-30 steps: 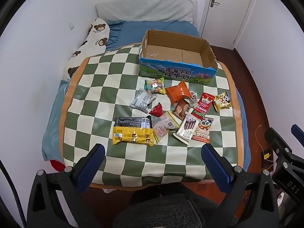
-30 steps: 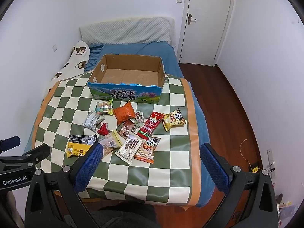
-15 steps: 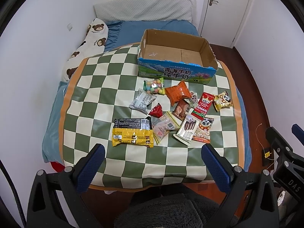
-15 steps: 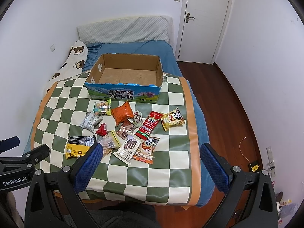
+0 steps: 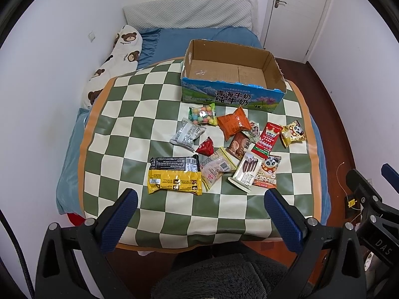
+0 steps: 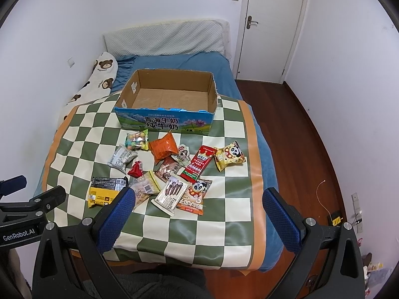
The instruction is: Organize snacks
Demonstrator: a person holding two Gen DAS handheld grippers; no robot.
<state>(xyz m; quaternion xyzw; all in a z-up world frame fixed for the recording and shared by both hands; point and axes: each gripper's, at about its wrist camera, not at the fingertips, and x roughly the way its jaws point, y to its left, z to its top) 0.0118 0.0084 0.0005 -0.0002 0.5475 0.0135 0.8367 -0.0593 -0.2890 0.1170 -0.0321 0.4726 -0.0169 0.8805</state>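
Note:
Several snack packets lie in a loose pile on a green-and-cream checkered mat: a yellow-and-black bar pack, an orange bag, a red stick pack, a panda bag. An empty cardboard box with a blue printed front stands behind them; it also shows in the right wrist view. My left gripper is open and empty, held above the mat's near edge. My right gripper is open and empty, also near that edge, right of the left one.
The mat covers a blue bed with a bear-print pillow along the left wall. A white door and wooden floor lie to the right. A dark fuzzy cushion sits below the grippers.
Both views have shifted slightly: the mat and box sit a little lower and closer in frame. The snacks and box have not moved. Both grippers stay open.

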